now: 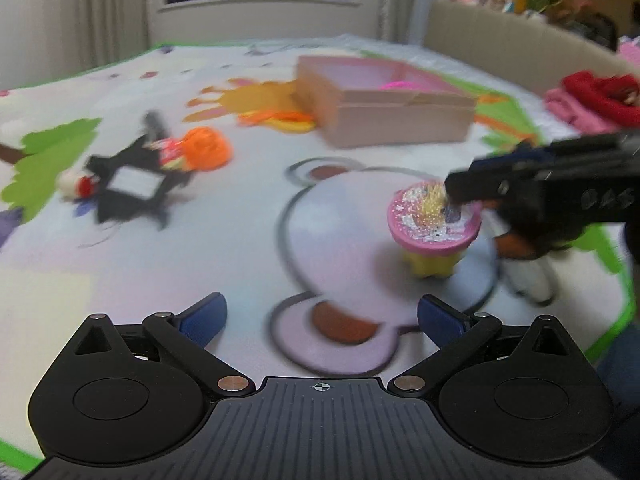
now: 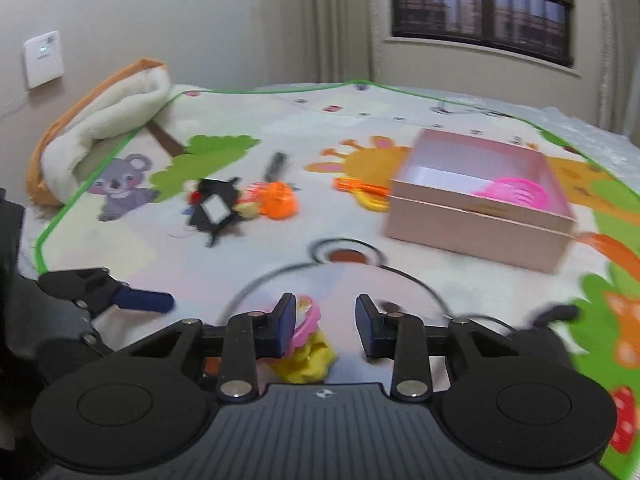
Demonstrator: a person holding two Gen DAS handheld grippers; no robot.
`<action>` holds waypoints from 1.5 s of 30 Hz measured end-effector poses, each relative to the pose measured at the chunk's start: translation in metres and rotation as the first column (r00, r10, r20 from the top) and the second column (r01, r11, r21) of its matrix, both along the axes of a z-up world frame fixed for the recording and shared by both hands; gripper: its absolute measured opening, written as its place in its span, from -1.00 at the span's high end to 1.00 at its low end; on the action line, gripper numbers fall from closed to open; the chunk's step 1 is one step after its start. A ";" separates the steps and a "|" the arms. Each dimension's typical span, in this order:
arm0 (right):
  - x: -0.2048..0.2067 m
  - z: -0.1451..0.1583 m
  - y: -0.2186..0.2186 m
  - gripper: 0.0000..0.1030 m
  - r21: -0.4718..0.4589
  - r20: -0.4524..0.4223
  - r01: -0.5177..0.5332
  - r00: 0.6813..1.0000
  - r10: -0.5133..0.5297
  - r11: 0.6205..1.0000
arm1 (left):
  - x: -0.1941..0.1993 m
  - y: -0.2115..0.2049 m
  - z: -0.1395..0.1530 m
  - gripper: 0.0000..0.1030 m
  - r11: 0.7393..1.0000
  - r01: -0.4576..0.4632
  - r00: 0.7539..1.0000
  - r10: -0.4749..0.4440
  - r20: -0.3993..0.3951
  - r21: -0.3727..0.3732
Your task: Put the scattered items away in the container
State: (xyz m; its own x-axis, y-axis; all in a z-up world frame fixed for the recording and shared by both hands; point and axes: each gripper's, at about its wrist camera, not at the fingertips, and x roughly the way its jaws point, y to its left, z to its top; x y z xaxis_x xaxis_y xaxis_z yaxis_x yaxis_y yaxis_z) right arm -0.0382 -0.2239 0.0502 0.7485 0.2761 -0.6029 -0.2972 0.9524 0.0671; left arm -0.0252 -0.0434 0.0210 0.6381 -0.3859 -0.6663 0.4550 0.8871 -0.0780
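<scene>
While right gripper [image 2: 326,326] hovers over the pink-and-yellow toy [image 2: 306,344], only one pad touches it: pickup not secured.
Jaws part-closed, gap visible, toy off-centre; glossy round rim may slip or tip. Left gripper [image 1: 322,318] wide apart, empty. Rigid pink cardboard box [image 2: 476,224] lies well apart on the soft printed mat [image 2: 256,256].

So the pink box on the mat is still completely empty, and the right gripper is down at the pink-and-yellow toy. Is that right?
Not quite: the pink box is not empty. The right wrist view shows a pink coiled toy already lying inside it, against the far right wall. The rest stands: the box sits on the mat, and the right gripper is down at the pink-and-yellow toy.
</scene>
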 end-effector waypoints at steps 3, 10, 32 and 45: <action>-0.005 -0.005 -0.018 0.37 -0.009 -0.014 0.041 0.999 -0.041 0.999 | -0.005 -0.013 0.004 -1.00 0.997 0.069 0.997 -0.067 0.048 -0.030; -0.025 0.004 -0.044 0.16 0.008 0.073 0.075 0.994 -0.076 0.997 | -0.008 -0.055 0.011 -1.00 0.983 0.180 0.974 -0.182 0.135 0.024; -0.023 -0.027 -0.080 -0.39 -0.143 0.084 0.172 0.983 -0.162 0.975 | 0.011 -0.087 0.003 -0.40 0.980 0.196 0.973 -0.200 0.112 0.045; -0.017 -0.005 -0.101 -0.21 -0.017 0.033 0.180 0.983 -0.179 0.984 | 0.030 -0.088 0.026 -0.19 0.967 0.252 0.955 -0.252 0.156 0.023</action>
